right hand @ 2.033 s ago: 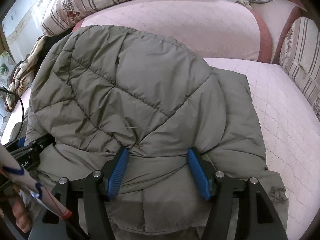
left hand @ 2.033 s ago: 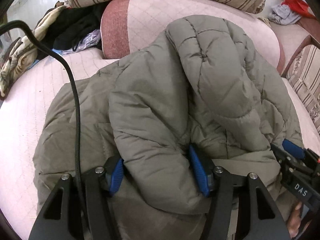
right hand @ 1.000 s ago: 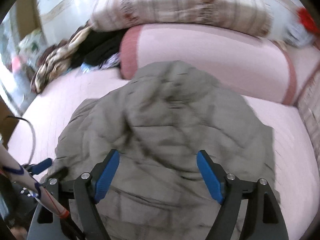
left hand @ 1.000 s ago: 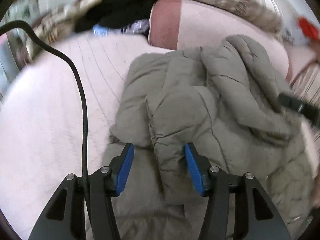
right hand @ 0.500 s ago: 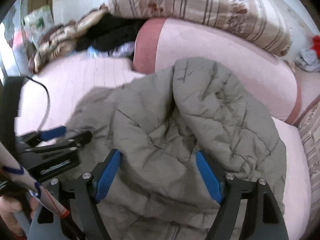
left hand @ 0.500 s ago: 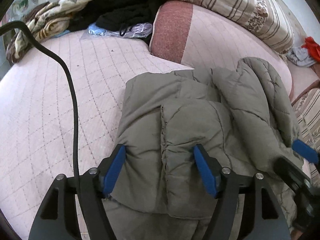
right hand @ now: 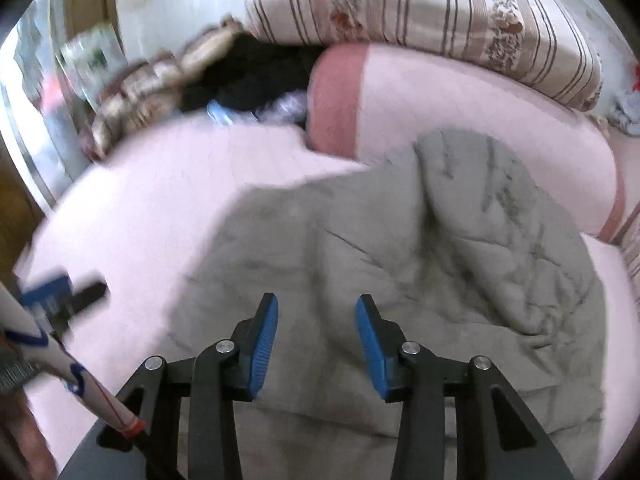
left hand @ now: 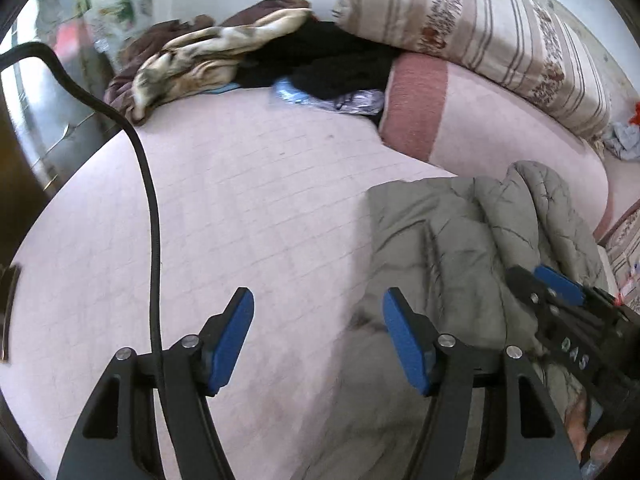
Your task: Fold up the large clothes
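Note:
A grey-green quilted puffer jacket (right hand: 420, 248) lies bunched and folded on the pink sofa seat (left hand: 248, 216); it also shows at the right of the left wrist view (left hand: 460, 240). My left gripper (left hand: 318, 332) is open and empty, above the bare seat just left of the jacket's edge. My right gripper (right hand: 316, 336) is open and empty, hovering over the jacket's near part. The right gripper also shows in the left wrist view (left hand: 560, 296) above the jacket. The left gripper shows blurred at the left edge of the right wrist view (right hand: 60, 292).
A pink bolster cushion (left hand: 472, 128) and a striped pillow (left hand: 500, 36) line the back. A pile of brown, cream and black clothes (left hand: 224, 56) with plastic bags (left hand: 340, 98) sits at the far left corner. A black cable (left hand: 152, 216) hangs across the left wrist view.
Both grippers let go of the jacket and pulled back. My left gripper swung left off the jacket onto bare seat. The right gripper's jaws narrowed but stay open.

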Motion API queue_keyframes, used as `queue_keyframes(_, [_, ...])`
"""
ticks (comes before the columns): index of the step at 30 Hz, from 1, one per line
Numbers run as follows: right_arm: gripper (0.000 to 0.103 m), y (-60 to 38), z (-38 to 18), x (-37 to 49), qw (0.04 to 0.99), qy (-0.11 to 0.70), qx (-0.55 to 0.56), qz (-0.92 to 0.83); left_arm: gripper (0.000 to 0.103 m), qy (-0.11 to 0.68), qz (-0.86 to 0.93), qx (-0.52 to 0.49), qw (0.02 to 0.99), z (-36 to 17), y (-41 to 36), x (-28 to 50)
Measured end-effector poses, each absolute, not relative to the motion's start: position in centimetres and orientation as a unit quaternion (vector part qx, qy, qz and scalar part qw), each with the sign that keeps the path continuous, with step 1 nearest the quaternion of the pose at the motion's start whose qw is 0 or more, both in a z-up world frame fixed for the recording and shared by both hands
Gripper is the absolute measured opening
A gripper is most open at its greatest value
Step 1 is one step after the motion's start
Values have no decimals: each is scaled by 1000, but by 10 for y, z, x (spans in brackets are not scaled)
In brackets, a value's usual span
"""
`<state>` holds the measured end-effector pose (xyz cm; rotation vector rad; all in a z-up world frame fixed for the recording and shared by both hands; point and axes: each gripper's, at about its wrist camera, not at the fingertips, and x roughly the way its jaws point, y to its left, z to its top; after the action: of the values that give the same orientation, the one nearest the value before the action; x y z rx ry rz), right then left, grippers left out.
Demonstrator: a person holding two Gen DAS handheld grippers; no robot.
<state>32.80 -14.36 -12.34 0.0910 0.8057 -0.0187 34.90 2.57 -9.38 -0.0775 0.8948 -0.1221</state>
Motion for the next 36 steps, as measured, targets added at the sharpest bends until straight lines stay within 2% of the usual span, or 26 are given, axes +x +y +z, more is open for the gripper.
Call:
queue_keyframes(6, [45,-118,-162,366,882,469,40,5,66,421,-69,-71,902,-97,41,339])
queue_keyframes(9, [55,-121,-176,391,871,487,61,-5,66,429,-74,-71,897,-102,38,345])
queue_keyframes(11, [73,-117,-177,405,867,494,61,-10,66,428,-75,-64,898,-103,33,347])
queue_keyframes(13, [79,-108,-181,417,867,497,39,-18,66,424,-74,-53,901,-102,28,346])
queue_keyframes(16, [76,-92,-175,417,876,481,-7,-42,66,412,-65,-31,908,-101,21,340])
queue_keyframes(23, [74,-130,-99,332,916,395,69,27,66,405,-77,-32,910,-97,16,332])
queue_keyframes(26, [74,-165,-80,313,926,371,67,-13,66,408,-82,-32,909,-99,14,330])
queue_keyframes(30, [74,-222,-99,322,912,391,59,-113,66,411,-89,-31,907,-102,9,328])
queue_keyframes(36, [73,-265,-172,348,869,460,84,-160,66,412,-90,-22,906,-106,3,330])
